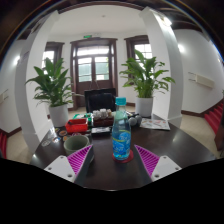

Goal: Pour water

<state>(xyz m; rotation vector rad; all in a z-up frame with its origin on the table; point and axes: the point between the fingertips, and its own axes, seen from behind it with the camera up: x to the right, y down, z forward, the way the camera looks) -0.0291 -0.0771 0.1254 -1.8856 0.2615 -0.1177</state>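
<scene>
A clear plastic water bottle (121, 132) with a blue cap and a blue label stands upright on a small red coaster (121, 158) on the dark round table (115, 175). My gripper (114, 160) is open, its purple pads (80, 158) spread wide to either side. The bottle stands between the fingertips, slightly beyond them, with a clear gap on both sides. A grey-green cup (75, 143) sits just behind the left finger.
A red tray (88, 124) with tea ware and a dark kettle (134, 120) sit at the table's far side. A dark chair (100, 100) stands behind it. Potted plants (55, 85) flank a glass door, with white pillars on both sides.
</scene>
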